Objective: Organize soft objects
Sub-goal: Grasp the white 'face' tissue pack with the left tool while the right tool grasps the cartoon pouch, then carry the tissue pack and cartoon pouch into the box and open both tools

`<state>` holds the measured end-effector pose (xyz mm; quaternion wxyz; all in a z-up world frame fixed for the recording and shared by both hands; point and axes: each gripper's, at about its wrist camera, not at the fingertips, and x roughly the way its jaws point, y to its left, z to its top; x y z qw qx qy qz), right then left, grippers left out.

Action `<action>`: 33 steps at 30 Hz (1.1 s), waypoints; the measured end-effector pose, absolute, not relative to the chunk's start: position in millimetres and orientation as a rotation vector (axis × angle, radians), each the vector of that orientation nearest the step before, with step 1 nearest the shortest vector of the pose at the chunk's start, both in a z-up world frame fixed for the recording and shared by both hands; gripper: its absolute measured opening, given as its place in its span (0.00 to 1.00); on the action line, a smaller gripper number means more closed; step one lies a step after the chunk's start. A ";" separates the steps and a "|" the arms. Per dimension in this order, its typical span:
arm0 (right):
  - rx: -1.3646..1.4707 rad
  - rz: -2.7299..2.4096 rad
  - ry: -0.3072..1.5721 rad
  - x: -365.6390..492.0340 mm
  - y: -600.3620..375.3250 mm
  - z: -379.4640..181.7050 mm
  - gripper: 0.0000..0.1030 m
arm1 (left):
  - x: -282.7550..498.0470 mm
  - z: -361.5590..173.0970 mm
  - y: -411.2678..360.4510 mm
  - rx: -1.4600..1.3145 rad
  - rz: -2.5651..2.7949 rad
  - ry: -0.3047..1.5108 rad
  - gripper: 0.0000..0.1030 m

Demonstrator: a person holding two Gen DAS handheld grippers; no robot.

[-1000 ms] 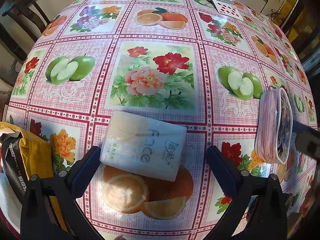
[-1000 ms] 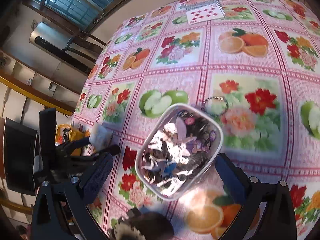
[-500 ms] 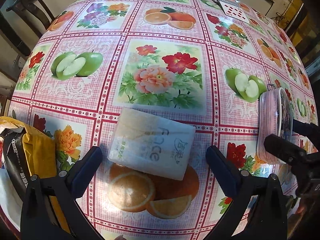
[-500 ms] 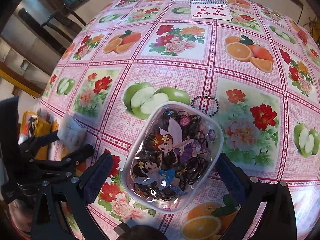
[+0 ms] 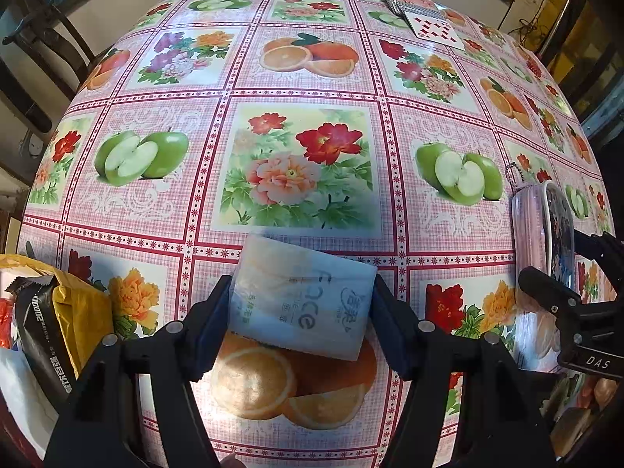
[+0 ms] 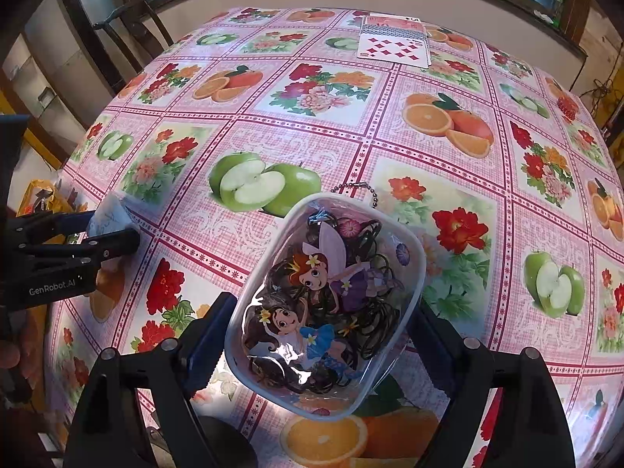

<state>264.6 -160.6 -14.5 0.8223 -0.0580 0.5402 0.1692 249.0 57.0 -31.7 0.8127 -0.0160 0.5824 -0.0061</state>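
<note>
The left gripper (image 5: pixel 300 312) is clamped on a tissue pack (image 5: pixel 300 300), its two fingers pressed against the pack's sides over the tablecloth (image 5: pixel 296 78). The right gripper (image 6: pixel 319 331) squeezes a clear pouch (image 6: pixel 327 304) of hair ties between its fingers, a bead chain (image 6: pixel 357 189) at the pouch's far end. Playing cards (image 6: pixel 394 43) lie well beyond both grippers. A yellow bag (image 5: pixel 78 308) sits left of the left gripper.
</note>
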 end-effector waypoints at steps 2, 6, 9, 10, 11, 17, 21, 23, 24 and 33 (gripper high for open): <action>-0.081 0.366 1.122 261.6 -167.4 -8.6 0.85 | 246.4 -31.6 57.2 -0.040 -0.003 1.239 0.64; -0.028 0.379 1.090 257.0 -175.6 8.1 0.85 | 227.1 -22.7 63.8 -0.067 -0.005 1.213 0.64; -0.021 0.398 1.059 248.6 -171.9 27.5 0.85 | 215.3 -1.2 72.9 -0.092 -0.018 1.170 0.64; -0.025 0.409 1.047 244.5 -167.7 35.8 0.85 | 210.6 7.1 77.2 -0.101 -0.024 1.156 0.64; -0.032 0.415 1.031 241.0 -162.3 43.6 0.85 | 204.9 16.0 82.6 -0.106 -0.025 1.141 0.64; -0.039 0.531 0.973 213.4 -112.0 85.4 0.85 | 158.5 57.3 135.2 -0.128 -0.005 1.064 0.64; -0.064 0.638 0.967 185.4 -57.5 97.7 0.85 | 123.3 66.6 174.8 -0.134 0.045 1.026 0.64; -0.079 0.699 0.970 170.8 -25.3 98.2 0.85 | 103.3 66.7 194.9 -0.143 0.067 1.016 0.64; -0.081 0.729 0.976 164.1 -8.8 97.8 0.85 | 93.7 65.2 204.3 -0.152 0.078 1.015 0.64; -0.153 0.905 1.003 109.1 136.1 83.6 0.85 | 26.5 44.7 267.7 -0.204 0.209 0.975 0.65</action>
